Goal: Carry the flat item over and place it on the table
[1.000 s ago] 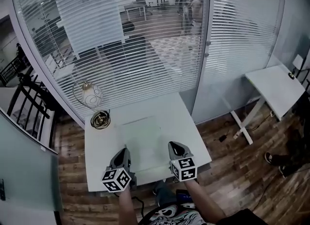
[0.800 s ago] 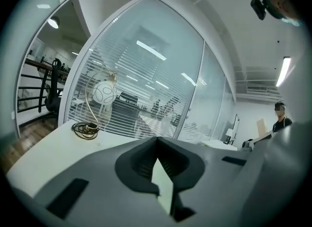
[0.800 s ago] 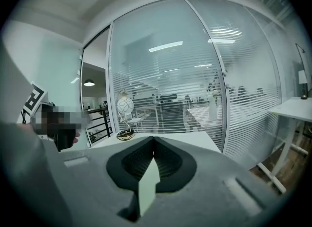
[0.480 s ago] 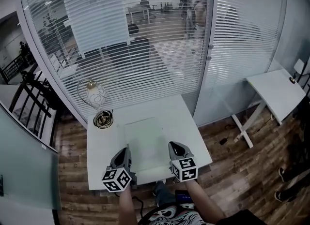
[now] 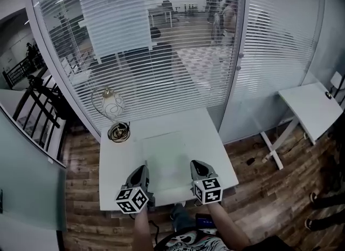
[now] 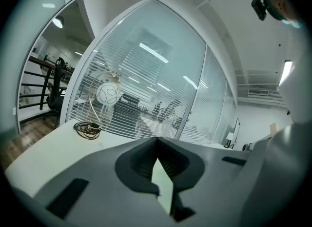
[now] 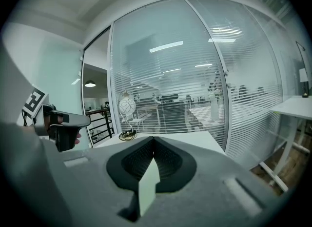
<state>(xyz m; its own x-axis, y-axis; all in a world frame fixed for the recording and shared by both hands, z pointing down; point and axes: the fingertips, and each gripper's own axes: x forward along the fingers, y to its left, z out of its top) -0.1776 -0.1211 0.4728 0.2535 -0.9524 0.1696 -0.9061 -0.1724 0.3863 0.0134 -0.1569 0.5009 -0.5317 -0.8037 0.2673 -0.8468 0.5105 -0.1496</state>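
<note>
Nearest, the left gripper and right gripper each have their fingers pinched tight on the near edge of the pale flat sheet. The sheet spreads over the middle of the white counter. Farther back, a globe lamp stands at the counter's far left corner, before the blinded glass wall.

The person wears a dark top with a white skull-like print and a dark sleeve at the right edge. The left gripper and the right gripper are grey moulded shells with dark ribbed pads inside. Each carries a white cube printed with black square markers.
</note>
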